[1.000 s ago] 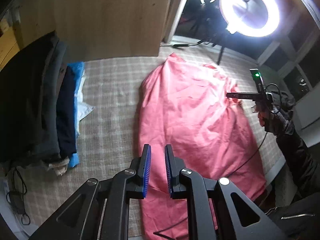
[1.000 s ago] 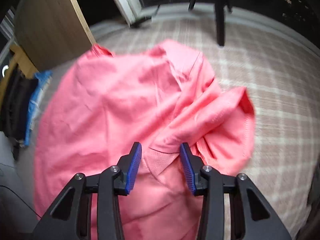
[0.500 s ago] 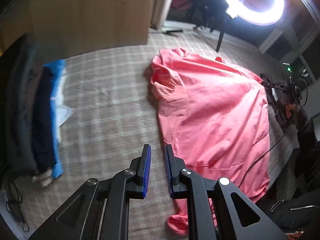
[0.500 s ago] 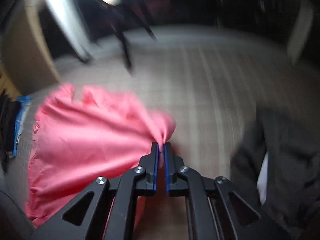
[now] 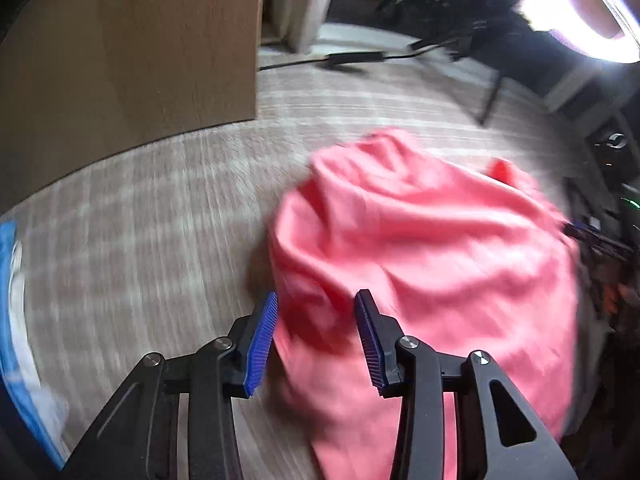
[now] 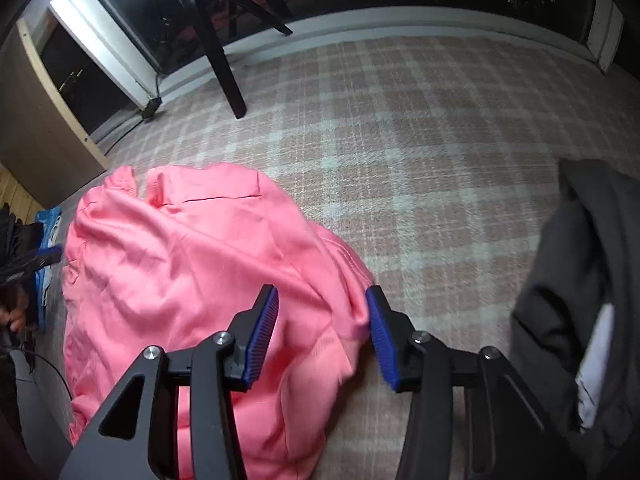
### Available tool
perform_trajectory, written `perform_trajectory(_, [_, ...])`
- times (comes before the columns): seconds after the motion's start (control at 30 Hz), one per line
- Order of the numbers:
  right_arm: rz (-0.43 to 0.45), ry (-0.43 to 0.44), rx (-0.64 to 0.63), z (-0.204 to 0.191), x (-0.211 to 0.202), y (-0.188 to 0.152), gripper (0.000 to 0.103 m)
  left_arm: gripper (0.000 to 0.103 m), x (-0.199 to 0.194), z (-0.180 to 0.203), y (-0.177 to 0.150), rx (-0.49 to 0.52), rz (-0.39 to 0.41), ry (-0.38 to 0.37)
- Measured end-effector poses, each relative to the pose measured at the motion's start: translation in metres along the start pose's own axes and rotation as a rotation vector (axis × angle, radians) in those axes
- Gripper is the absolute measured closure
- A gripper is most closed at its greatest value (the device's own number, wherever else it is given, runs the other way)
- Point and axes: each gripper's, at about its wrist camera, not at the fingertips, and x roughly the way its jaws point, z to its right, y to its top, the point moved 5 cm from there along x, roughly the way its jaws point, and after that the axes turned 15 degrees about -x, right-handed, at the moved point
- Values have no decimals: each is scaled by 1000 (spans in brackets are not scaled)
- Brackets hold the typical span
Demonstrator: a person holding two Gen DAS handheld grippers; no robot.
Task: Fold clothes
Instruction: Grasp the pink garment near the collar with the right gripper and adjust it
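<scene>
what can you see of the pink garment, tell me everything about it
The pink garment is a thin, smooth-looking coral-pink cloth, lying rumpled and partly bunched on the plaid mat, not yet folded. A stitched seam and a hem edge show near its far side. The left hand-held gripper is open above its near edge, and the right hand-held gripper is open around a raised fold at its right edge. Whether either touches the cloth cannot be told. The left view is blurred.

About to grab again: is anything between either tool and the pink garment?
Nothing visible. The left tool and right tool both hang open directly over the pink garment, fabric showing between the fingers.
</scene>
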Motion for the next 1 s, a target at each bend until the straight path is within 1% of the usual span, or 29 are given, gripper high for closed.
perform_trajectory(0.03, [-4,9,4,-1,4,1,58,71,6,2,4,-7,-10,-29])
perform_trajectory(0.07, [-3,25,0,-4,9,3,58,78,12,3,8,-15,-20,-62])
perform_trajectory(0.1, [-1,37,-5,-6,12,4,58,102,18,5,11,-23,-30,-95])
perform_trajectory(0.13, [4,31,-15,-9,14,5,59,100,21,7,11,-23,-37,-106])
perform_trajectory(0.17, [10,29,-23,-12,14,5,62,100,20,8,10,-15,-30,-101])
perform_trajectory(0.2, [16,51,-19,-15,13,6,91,101,12,9,5,12,-18,-101])
perform_trajectory(0.23, [23,72,-15,-19,11,6,99,101,3,11,1,40,-5,-102])
perform_trajectory(0.3, [54,101,-8,-27,-2,5,100,101,-25,3,-9,44,34,-106])
perform_trajectory(0.37, [91,122,-19,-38,-24,0,100,101,-64,-18,-29,18,73,-126])
perform_trajectory(0.4, [73,125,-33,-45,-30,-8,100,101,-83,-29,-39,4,92,-137])
perform_trajectory(0.43, [55,128,-46,-52,-36,-16,100,100,-101,-45,-58,-4,103,-120])
perform_trajectory(0.47, [37,131,-60,-59,-42,-24,99,100,-107,-54,-68,-5,95,-118])
perform_trajectory(0.5, [22,129,-72,-64,-47,-30,91,94,-107,-64,-79,-11,56,-122])
perform_trajectory(0.53, [19,107,-79,-63,-48,-29,86,83,-102,-76,-91,-18,-10,-97])
perform_trajectory(0.57, [17,85,-86,-62,-48,-28,79,79,-96,-86,-96,-21,-36,-43])
perform_trajectory(0.6, [14,64,-93,-61,-49,-27,78,78,-91,-95,-100,-24,-58,13])
perform_trajectory(0.63, [12,42,-100,-59,-50,-26,78,78,-89,-100,-98,-27,-56,41])
perform_trajectory(0.67, [9,20,-107,-58,-51,-24,75,78,-88,-97,-92,-32,-45,21])
perform_trajectory(0.7, [6,-2,-114,-57,-52,-23,66,77,-88,-93,-86,-37,-34,-4])
perform_trajectory(0.73, [8,-18,-123,-56,-52,-20,60,71,-85,-79,-75,-21,-19,-56])
perform_trajectory(0.77, [29,-7,-139,-57,-49,-9,48,66,-80,-67,-66,10,-12,-80])
perform_trajectory(0.8, [47,1,-159,-59,-45,2,39,53,-71,-54,-57,54,-2,-87])
perform_trajectory(0.83, [50,-5,-195,-62,-34,13,38,49,-55,-37,-45,104,11,-76])
perform_trajectory(0.87, [50,-9,-226,-65,-22,22,38,49,-38,-24,-36,132,2,-68])
perform_trajectory(0.9, [32,-5,-229,-64,-9,27,38,49,-22,-17,-31,138,-26,-74])
perform_trajectory(1.0, [-18,6,-236,-63,29,42,38,53,9,-3,-26,141,-73,-72])
